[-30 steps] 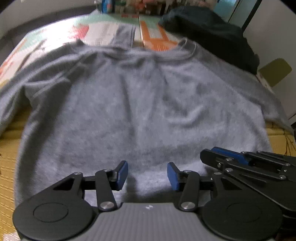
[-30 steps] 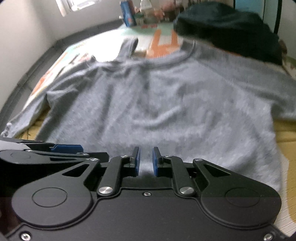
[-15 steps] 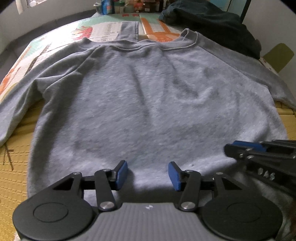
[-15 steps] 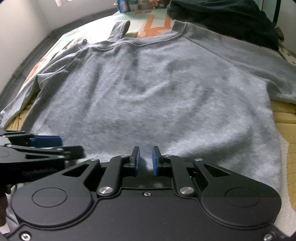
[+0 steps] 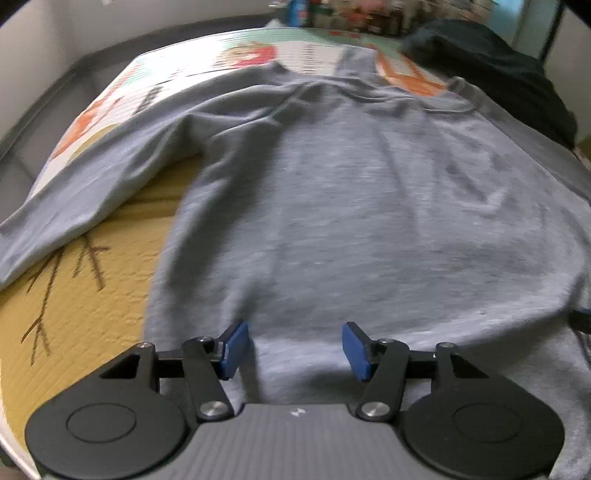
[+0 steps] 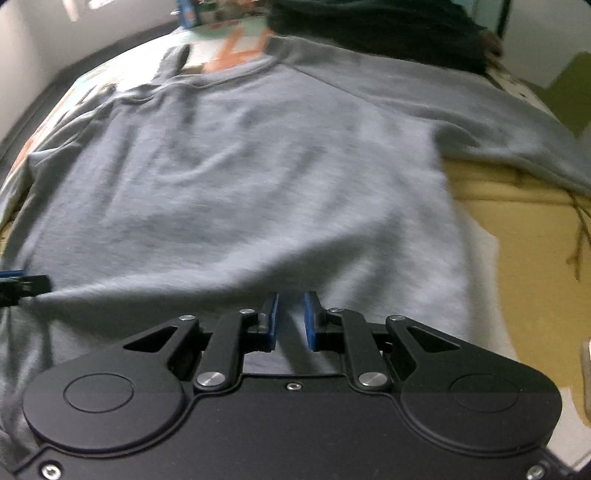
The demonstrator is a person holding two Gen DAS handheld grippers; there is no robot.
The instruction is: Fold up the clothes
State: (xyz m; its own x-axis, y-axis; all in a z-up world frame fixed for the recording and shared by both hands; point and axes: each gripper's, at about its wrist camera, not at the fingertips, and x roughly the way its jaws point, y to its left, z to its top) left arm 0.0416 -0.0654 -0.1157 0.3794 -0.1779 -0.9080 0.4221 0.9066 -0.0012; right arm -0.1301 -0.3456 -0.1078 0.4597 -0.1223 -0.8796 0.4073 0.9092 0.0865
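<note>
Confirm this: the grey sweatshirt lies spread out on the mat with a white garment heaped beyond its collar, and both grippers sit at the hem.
One thing is wrong: the heaped garment beyond the collar is dark, nearly black, not white, as the right wrist view shows. The grey sweatshirt does lie spread on the mat, with the left gripper and right gripper at its hem.

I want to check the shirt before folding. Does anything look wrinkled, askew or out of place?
Mostly flat. The grey sweatshirt bunches into creases at its left shoulder, and a strip of grey cloth sticks out past the collar. A dark garment lies against the far shoulder.
</note>
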